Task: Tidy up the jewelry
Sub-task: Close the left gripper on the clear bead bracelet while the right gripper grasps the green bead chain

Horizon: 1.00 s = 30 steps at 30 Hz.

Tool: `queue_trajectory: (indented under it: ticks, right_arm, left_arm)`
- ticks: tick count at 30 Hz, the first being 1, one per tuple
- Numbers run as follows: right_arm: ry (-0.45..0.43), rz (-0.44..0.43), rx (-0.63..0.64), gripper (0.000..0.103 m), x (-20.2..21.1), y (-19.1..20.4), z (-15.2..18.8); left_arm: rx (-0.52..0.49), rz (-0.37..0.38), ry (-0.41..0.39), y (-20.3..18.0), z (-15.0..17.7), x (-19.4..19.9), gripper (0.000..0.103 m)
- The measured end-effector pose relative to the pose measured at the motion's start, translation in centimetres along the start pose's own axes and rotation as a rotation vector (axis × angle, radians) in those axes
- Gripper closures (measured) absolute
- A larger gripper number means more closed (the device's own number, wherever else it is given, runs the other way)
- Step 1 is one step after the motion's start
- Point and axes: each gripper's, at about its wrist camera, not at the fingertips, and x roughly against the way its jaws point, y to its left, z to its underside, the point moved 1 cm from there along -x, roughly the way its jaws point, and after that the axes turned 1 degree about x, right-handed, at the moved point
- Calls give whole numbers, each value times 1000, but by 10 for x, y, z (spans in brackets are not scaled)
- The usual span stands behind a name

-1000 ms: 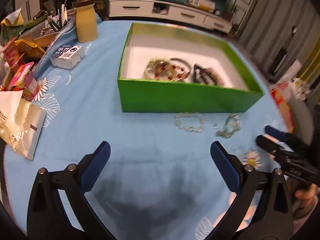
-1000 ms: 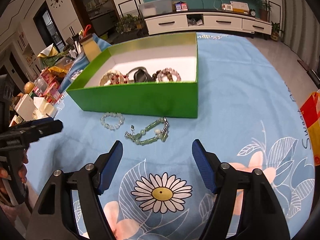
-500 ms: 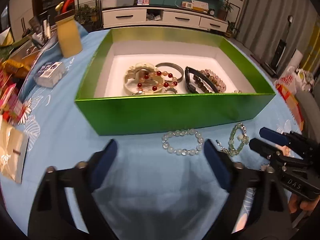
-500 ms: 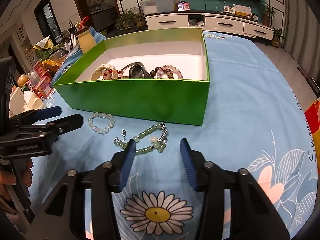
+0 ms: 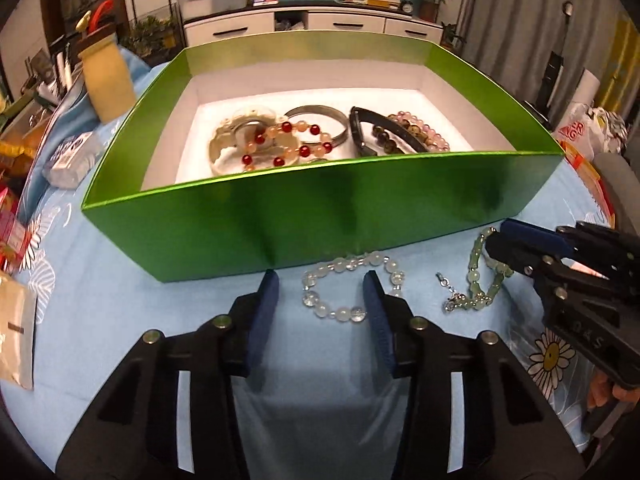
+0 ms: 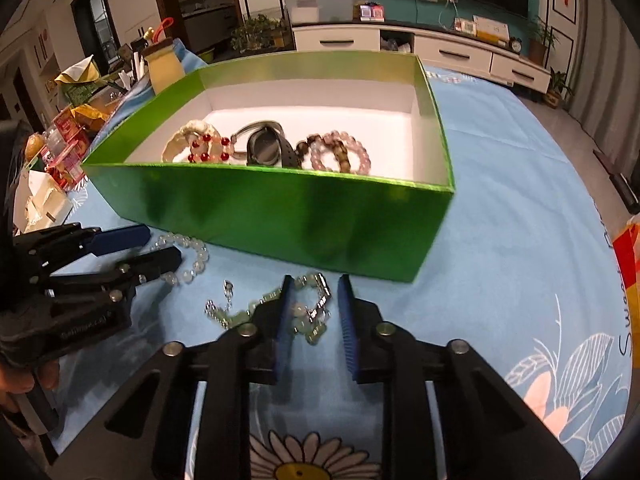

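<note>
A green box [image 5: 320, 216] with a white inside holds several bracelets, among them a red-beaded one [image 5: 288, 142]. A clear bead bracelet [image 5: 352, 286] lies on the blue cloth in front of the box. My left gripper [image 5: 322, 280] is open, its jaws half closed around the bracelet's left part. A pale green bead bracelet [image 6: 308, 312] lies to the right. My right gripper [image 6: 314, 284] is open with narrow jaws either side of its right end. Each gripper also shows in the other's view, the right one [image 5: 496, 240] and the left one [image 6: 160, 246].
Snack packets and boxes [image 6: 64, 136] and a yellow-green jar [image 5: 106, 80] crowd the table's left side. A red and white bag [image 5: 576, 132] lies at the right edge. A white TV cabinet [image 6: 440, 52] stands behind the table.
Both grippers have moved forward and down to the bracelets in front of the box. Both jaws have narrowed a lot, the left around the clear bracelet, the right around the green one.
</note>
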Motion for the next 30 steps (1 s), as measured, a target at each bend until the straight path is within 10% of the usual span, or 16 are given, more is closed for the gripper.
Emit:
queue_trajectory:
  ticks: [7,30]
  right_arm:
    - [-9,-8,21,99,1,4,6]
    - [-191,-131,-59,99,77,-4,-4]
  left_arm:
    - [-12,52,-18,6,6,5,95]
    - [66,179,-113,18,3,66,96]
